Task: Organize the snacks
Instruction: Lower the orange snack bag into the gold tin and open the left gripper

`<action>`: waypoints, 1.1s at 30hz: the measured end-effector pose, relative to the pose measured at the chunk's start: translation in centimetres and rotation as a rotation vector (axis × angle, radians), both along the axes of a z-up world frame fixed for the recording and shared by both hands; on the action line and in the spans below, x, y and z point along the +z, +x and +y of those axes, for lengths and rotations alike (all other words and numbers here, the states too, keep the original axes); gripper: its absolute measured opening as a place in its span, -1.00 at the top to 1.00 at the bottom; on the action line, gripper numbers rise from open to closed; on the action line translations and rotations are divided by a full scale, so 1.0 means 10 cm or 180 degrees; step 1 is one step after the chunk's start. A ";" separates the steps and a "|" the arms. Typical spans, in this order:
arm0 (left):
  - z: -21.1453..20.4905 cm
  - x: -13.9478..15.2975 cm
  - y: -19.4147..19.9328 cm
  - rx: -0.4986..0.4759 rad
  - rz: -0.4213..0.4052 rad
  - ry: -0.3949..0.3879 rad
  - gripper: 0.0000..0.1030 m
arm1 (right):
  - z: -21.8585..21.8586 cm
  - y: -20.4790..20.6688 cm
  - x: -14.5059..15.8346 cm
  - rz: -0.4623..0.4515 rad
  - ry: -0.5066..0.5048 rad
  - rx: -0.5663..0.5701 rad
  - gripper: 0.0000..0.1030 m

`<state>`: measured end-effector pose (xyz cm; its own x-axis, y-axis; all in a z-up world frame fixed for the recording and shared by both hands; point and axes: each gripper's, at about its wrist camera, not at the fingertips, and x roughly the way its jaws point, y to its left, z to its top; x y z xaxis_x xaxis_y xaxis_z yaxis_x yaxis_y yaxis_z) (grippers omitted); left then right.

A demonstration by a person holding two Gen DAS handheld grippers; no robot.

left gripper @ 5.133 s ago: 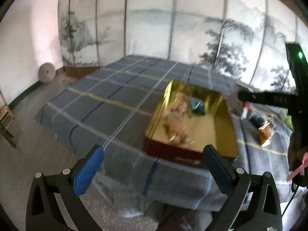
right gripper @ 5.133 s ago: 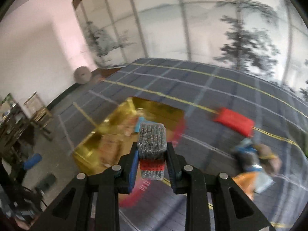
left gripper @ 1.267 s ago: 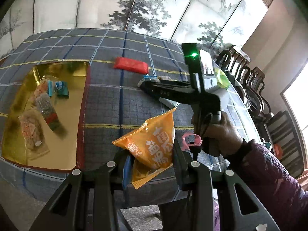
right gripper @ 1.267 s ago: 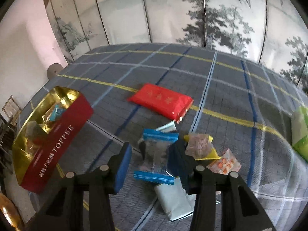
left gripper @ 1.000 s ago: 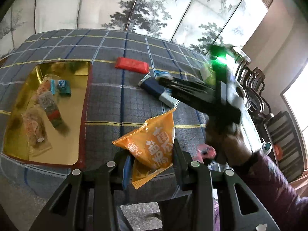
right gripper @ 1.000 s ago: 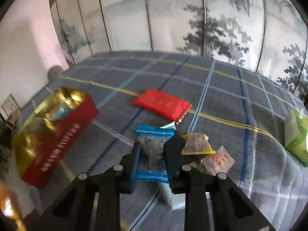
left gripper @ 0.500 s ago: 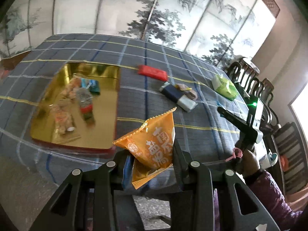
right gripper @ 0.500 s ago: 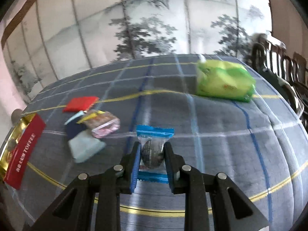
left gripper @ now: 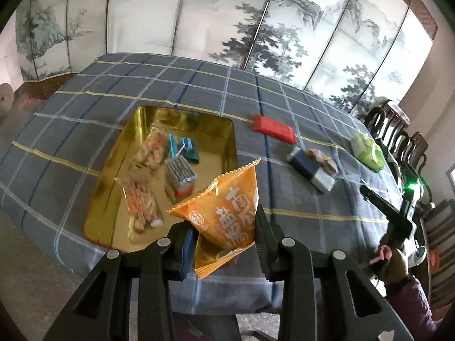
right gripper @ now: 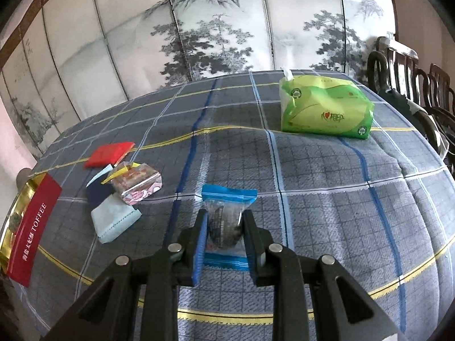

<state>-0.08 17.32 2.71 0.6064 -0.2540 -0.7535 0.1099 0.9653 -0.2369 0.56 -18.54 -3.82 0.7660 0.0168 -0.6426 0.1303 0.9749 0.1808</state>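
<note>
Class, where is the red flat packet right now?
In the left wrist view, the red flat packet lies on the plaid tablecloth, right of the gold tin, beyond the navy-and-white packet.

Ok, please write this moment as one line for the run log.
left gripper: shut on orange snack bag | right gripper: shut on blue-ended snack | gold tin: several snacks inside | table: red packet and others loose
</note>
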 end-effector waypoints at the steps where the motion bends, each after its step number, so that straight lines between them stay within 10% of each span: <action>1: 0.00 -0.01 0.04 0.0006 -0.0014 0.0028 0.37 | 0.00 0.00 0.00 0.0006 0.0001 0.0004 0.53; 33: -0.26 -0.38 1.22 -0.0011 0.0041 0.0610 0.35 | 0.03 0.04 -0.04 0.0083 -0.0009 0.0032 0.53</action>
